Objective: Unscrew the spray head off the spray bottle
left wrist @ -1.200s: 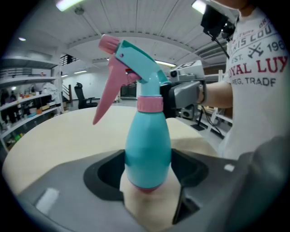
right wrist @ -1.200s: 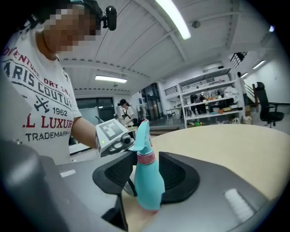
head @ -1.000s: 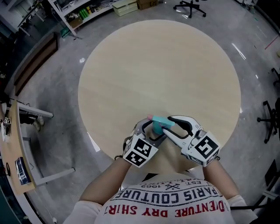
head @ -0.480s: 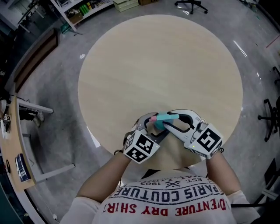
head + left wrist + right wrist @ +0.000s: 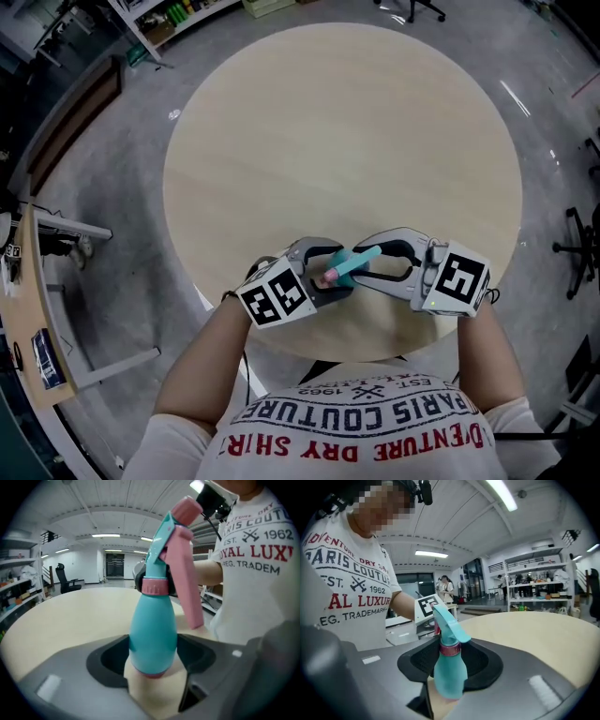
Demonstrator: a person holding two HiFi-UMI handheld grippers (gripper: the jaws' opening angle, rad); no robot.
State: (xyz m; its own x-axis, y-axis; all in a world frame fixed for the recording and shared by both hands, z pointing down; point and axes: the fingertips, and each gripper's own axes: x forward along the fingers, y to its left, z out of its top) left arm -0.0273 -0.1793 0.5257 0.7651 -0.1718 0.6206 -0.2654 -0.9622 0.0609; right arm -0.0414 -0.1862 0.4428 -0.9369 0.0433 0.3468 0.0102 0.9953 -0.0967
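**Spray bottle turned between two clamped grippers**

Since a second ago the left gripper has rolled outward. Its left marker cube now sits further toward 9 o'clock, and the forearm comes in from 7 o'clock. The teal plastic spray bottle is above the 6 o'clock edge of the round pale wooden table and has turned too. Its pink end, earlier at 10 o'clock of the teal part, now lies at 7 o'clock, and the teal end points to 2 o'clock. The right gripper has swung its right marker cube out to 3 o'clock, so the two tools face each other almost in one line.

The head view does not show either grip clearly. The left gripper view shows its jaws clamped on the bottle's lower body, just above the pink base. The pink screw collar, the teal spray head and the long pink trigger stand clear above them. The right gripper view shows its jaws pressed on both sides of the bottle higher up, at shoulder and collar. Only a sliver of the trigger shows there, and the left cube stands just behind the head at 11 o'clock.
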